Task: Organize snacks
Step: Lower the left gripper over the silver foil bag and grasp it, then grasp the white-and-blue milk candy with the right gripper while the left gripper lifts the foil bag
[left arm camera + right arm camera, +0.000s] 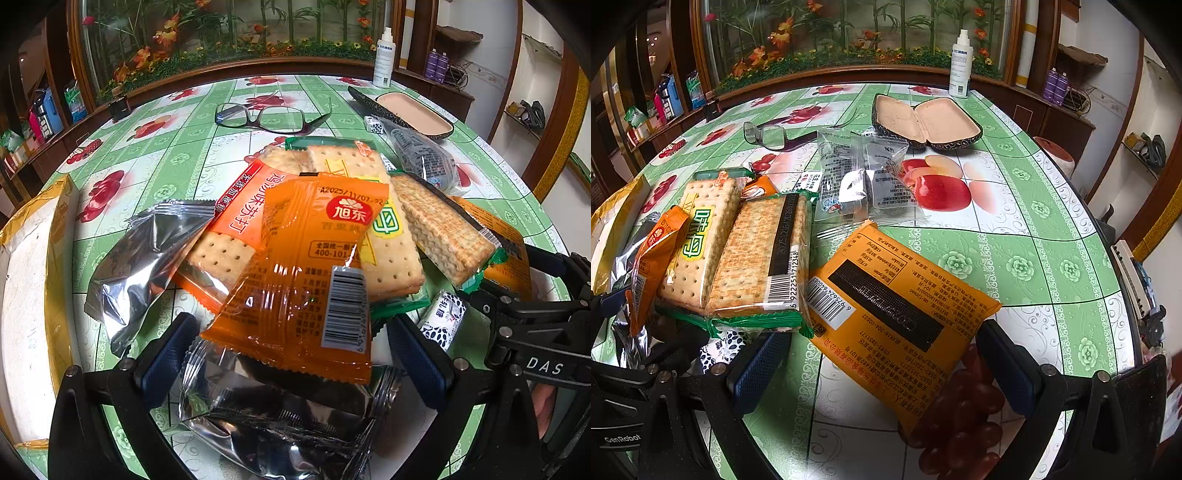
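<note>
my left gripper point(291, 354) is spread wide around the orange sachet point(306, 280) on top of the snack pile, and my right gripper point(882, 369) is wide too, straddling the yellow packet point(897, 317) lying flat on the counter point(1052, 266). i'd close low on the packet's near edge, squeeze gently so nothing inside gets crushed, and keep clear of the cracker packs point(738, 251) beside it.
</note>
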Demonstrator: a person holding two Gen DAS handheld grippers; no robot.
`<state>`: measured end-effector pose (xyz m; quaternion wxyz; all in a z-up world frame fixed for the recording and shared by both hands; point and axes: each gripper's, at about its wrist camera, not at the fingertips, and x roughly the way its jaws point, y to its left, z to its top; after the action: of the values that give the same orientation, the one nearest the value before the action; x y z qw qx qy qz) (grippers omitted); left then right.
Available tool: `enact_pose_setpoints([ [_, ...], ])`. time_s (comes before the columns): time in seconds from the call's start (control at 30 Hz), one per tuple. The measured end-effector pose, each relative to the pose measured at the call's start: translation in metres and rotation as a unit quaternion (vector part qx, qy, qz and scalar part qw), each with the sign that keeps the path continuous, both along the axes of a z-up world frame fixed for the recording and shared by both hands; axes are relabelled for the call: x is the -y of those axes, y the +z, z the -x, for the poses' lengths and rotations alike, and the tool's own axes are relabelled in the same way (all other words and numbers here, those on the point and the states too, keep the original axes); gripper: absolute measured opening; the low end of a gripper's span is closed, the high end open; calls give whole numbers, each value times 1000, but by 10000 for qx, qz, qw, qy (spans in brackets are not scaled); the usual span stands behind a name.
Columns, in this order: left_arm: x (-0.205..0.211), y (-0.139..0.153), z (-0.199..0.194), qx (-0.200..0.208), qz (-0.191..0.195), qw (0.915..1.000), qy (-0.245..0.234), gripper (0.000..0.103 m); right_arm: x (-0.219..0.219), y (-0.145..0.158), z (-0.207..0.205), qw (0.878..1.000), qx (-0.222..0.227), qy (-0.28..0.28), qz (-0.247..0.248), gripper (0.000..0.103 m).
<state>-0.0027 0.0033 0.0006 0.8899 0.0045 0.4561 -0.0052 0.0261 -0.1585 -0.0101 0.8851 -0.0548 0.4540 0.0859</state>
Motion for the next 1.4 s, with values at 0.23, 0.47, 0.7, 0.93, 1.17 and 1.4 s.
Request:
enact_pose_setpoints([
  [0.23, -1, 1, 1, 36, 12, 10000, 63, 103, 0, 0, 2, 9999, 5, -158, 1, 102],
  [0.47, -3, 1, 2, 111, 54, 9999, 101, 103, 0, 0, 2, 9992, 17, -399, -39, 102],
  [0.7, -6, 5, 15, -115, 232, 9995, -176, 103, 6, 3, 1, 9996, -16, -12, -294, 102],
  [0.93, -30, 28, 46, 13, 687, 9974, -210, 95, 7, 7, -1, 9979, -273, 269, -528, 102],
  [1.17, -38, 34, 62, 50, 907, 9954, -300, 90, 12, 22, 7, 9971, 87, 309, -694, 102],
  [1.4, -16, 20, 45, -255, 365, 9979, -468, 88, 23, 28, 5, 9945, 116, 176, -1024, 102],
])
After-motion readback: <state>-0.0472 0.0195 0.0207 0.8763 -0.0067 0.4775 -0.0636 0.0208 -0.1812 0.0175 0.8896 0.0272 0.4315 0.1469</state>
